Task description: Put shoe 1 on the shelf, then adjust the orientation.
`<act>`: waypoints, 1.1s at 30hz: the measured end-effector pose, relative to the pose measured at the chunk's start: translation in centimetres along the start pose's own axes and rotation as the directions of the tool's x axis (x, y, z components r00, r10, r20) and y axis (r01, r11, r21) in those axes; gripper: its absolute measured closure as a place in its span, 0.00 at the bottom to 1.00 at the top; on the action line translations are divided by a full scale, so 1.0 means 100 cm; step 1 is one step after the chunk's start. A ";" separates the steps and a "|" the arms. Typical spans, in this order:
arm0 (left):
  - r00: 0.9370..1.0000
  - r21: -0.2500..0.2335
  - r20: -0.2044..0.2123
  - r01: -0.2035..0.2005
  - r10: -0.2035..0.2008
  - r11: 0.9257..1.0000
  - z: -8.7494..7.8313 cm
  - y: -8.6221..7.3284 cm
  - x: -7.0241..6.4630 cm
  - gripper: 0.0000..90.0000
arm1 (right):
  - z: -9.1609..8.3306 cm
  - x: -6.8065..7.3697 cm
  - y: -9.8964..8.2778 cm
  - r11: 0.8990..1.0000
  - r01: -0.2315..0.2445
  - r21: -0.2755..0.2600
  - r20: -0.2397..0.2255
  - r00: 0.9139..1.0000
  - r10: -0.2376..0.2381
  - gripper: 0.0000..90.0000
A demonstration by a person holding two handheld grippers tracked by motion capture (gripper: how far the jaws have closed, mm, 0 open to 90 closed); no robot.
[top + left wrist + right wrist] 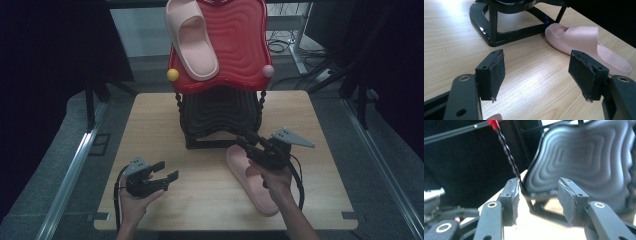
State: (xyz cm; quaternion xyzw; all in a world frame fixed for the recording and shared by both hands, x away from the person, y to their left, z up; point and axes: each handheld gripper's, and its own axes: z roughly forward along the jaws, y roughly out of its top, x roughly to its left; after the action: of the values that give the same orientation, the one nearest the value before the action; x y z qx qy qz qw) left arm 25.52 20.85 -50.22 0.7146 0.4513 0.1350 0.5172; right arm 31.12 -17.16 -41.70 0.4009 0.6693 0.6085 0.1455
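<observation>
One pink slipper (192, 40) lies on the red top shelf (240, 45) of a two-tier rack at the back of the table. A second pink slipper (250, 180) (584, 42) lies flat on the wooden table, right of centre. My right gripper (246, 140) (539, 195) hovers over that slipper's toe end. It is open, holds nothing, and points at the black lower shelf (220, 112) (584, 157). My left gripper (167, 170) (537, 67) sits low at the front left. It is open and empty, and faces the slipper and the rack's base (499, 37).
The rack has twisted black posts (507, 152), with a yellow ball (173, 75) and a pink ball (268, 70) at the red shelf's front corners. Bare wooden table (150, 130) spreads left of the rack. Dark floor and metal rails surround the table.
</observation>
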 end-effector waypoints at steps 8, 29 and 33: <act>1.000 0.005 -0.002 -0.002 0.002 1.000 0.001 -0.001 0.000 0.33 | -0.017 -0.023 -0.033 0.999 -0.007 0.048 0.025 1.000 0.006 0.57; 1.000 0.006 -0.002 -0.013 0.013 1.000 0.000 -0.001 -0.005 0.32 | -0.081 -0.091 -0.097 0.936 0.108 0.334 0.224 0.956 -0.190 0.99; 1.000 0.005 -0.001 -0.012 0.012 1.000 0.000 -0.001 -0.005 0.32 | -0.080 -0.090 -0.109 0.899 0.124 0.421 0.206 0.952 -0.228 0.99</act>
State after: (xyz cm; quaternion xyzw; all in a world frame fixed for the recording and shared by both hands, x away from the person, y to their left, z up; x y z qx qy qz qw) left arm 25.20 20.46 -50.21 0.7185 0.4477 0.1373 0.5142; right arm 27.42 -28.50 -52.78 0.4331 0.7899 0.3864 0.1979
